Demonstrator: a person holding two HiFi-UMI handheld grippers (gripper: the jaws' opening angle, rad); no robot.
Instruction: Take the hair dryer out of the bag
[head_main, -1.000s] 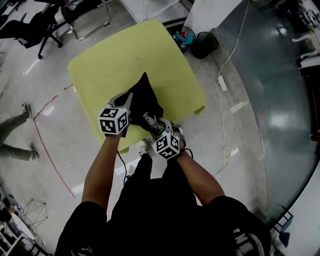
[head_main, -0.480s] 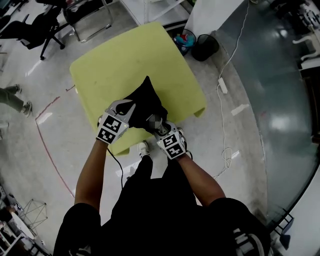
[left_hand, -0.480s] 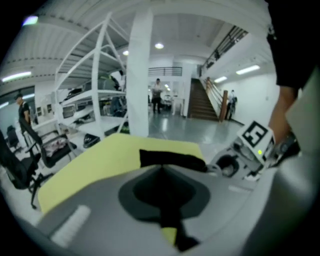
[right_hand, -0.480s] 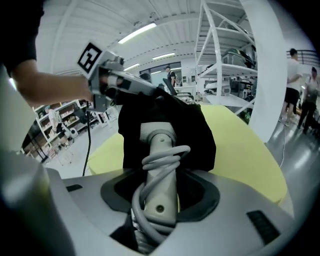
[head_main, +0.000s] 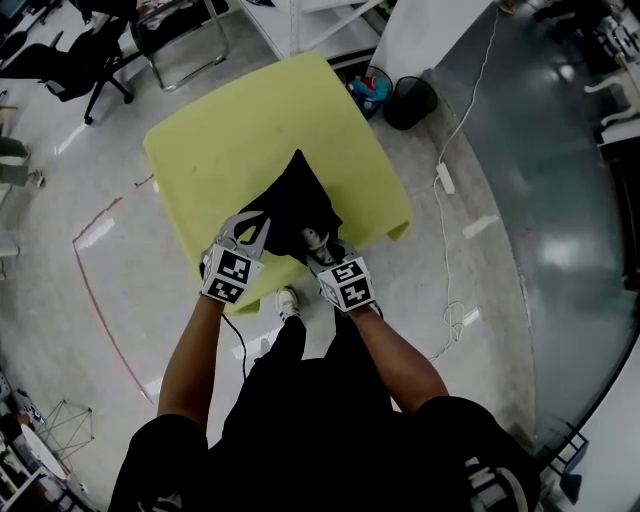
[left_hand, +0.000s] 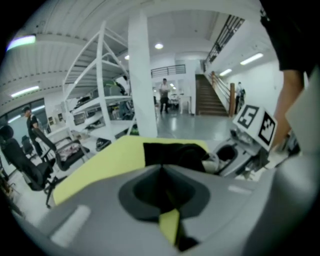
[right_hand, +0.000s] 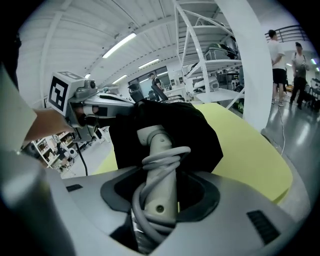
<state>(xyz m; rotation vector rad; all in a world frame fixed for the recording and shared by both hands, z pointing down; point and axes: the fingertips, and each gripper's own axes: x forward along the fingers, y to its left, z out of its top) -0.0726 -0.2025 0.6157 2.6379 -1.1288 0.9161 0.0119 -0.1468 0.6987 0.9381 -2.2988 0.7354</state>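
Head view looks steeply down from high above the yellow surface (head_main: 250, 120). Both gripper views sit low and close at its six o'clock edge, facing across it; all three share the black bag (head_main: 295, 200).

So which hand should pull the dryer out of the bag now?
Right. The right claw grips the dryer by its handle, which sticks out of the bag; the left claw is shut at the bag's edge.

The black bag (head_main: 295, 200), the hair dryer (right_hand: 159, 150), the left tongs (head_main: 250, 226) and the right tongs (head_main: 322, 250) crowd the near edge of the worktop (head_main: 240, 130). Its far half lies bare; a dark bin (head_main: 410, 100) stands beyond the far right corner.
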